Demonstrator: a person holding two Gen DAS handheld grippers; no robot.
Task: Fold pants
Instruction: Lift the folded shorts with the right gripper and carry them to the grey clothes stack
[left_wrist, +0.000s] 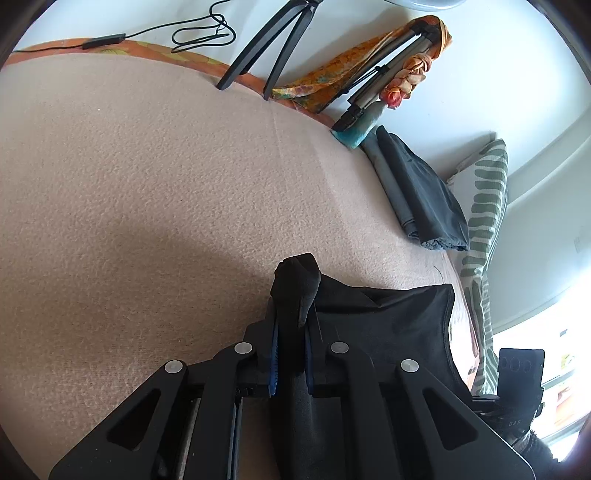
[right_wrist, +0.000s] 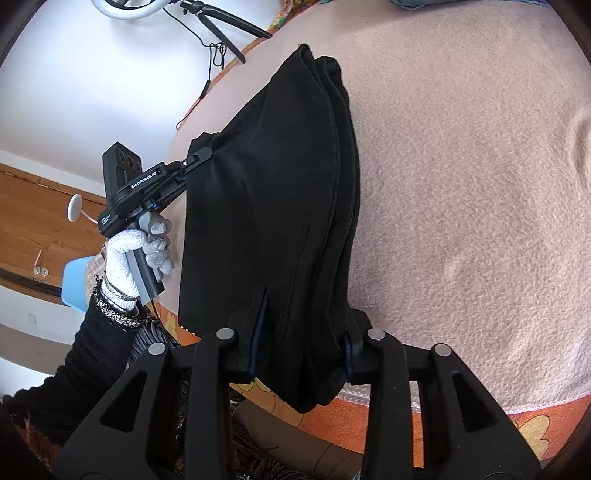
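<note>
A: Item: black pants (right_wrist: 273, 192), on the pink blanket (right_wrist: 461, 184). Status?
B: Already folded narrow. Left gripper (left_wrist: 291, 332) clamped on one corner, right gripper (right_wrist: 301, 354) clamped on the thick end. Final fold likely remains.

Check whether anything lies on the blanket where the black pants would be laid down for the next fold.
Nothing visible does. Both the left gripper and the right gripper already clamp the black pants, and the pink blanket beside them is bare. The folded dark clothes sit off at its far edge.
</note>
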